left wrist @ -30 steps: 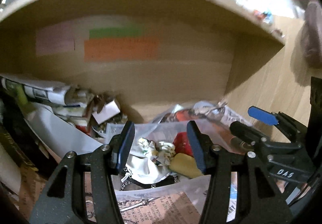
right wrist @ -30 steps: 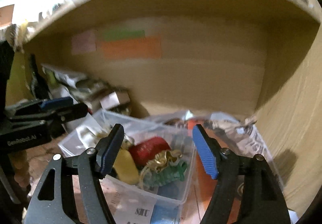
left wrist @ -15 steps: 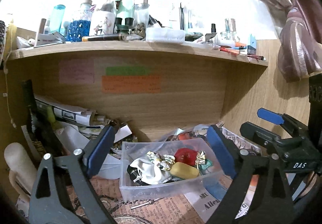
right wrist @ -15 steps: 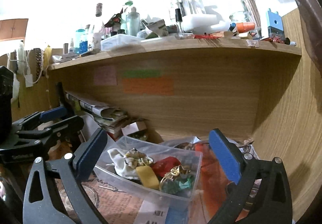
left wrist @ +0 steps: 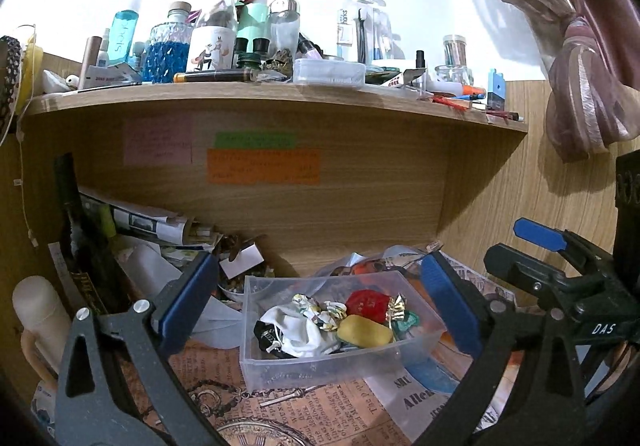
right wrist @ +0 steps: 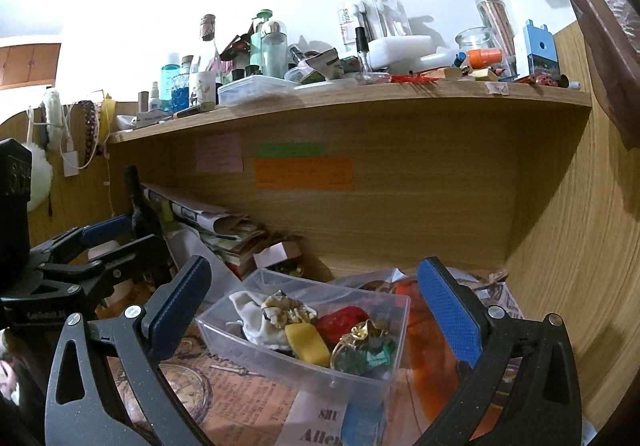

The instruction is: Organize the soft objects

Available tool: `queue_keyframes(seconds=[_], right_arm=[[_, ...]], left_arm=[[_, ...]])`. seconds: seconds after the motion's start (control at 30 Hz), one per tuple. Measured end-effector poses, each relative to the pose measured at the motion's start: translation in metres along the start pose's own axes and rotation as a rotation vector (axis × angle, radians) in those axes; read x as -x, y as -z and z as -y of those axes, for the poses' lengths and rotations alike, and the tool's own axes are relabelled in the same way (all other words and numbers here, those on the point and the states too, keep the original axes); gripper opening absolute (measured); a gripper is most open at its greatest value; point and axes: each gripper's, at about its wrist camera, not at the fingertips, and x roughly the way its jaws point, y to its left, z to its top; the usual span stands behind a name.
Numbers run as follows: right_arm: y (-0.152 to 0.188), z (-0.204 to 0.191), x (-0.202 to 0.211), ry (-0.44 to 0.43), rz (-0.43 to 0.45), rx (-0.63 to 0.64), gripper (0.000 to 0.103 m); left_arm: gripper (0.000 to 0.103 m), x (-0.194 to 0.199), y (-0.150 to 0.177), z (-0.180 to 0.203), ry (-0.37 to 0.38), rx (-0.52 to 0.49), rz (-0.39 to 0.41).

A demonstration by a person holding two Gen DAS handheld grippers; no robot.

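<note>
Soft objects are gathered in a clear bin (left wrist: 320, 362), seen at lower centre of both frames, on a worktop (left wrist: 304, 418) covered with printed paper. Inside the bin a white cloth (left wrist: 296, 330), a yellow piece (left wrist: 364, 330), a red piece (left wrist: 366, 302), a gold wrapper (right wrist: 362, 332) and a green piece (right wrist: 366, 358) are packed touching one another. A dark item under the white cloth is mostly covered and cannot be identified. The patterned bundle (left wrist: 320, 312) on top of the cloth is too crumpled to be made out. Behind the bin, an orange thing (right wrist: 428, 330) under clear plastic is half hidden by the bin wall and by a blue pad of the right gripper (right wrist: 314, 298).

The left gripper (left wrist: 320, 292) is seen with its jaws spread wide; nothing is held and nothing is touched, and the bin is framed between the pads. The right gripper's jaws are likewise spread wide and empty, clear of the bin. In each view the other gripper is cut off by the frame edge: at lower right of the left view, at lower left of the right view.

A stack of papers (left wrist: 152, 226) at left centre is partly covered by a dark upright object whose nature cannot be told. Writing on the pink, green and orange notes (left wrist: 264, 165) on the back panel is blurred. The shelf (left wrist: 280, 93) above is crowded with bottles (left wrist: 208, 41), several overlapping. A curtain (left wrist: 580, 85) is cut off at upper right.
</note>
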Motion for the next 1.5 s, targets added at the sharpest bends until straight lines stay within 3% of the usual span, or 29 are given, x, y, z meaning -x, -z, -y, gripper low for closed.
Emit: queue_keyframes(seconds=[1.5], right_arm=[[0.003, -0.004, -0.001, 0.003, 0.0, -0.012, 0.103]], left_arm=[[0.103, -0.009, 0.005, 0.001, 0.003, -0.011, -0.018]])
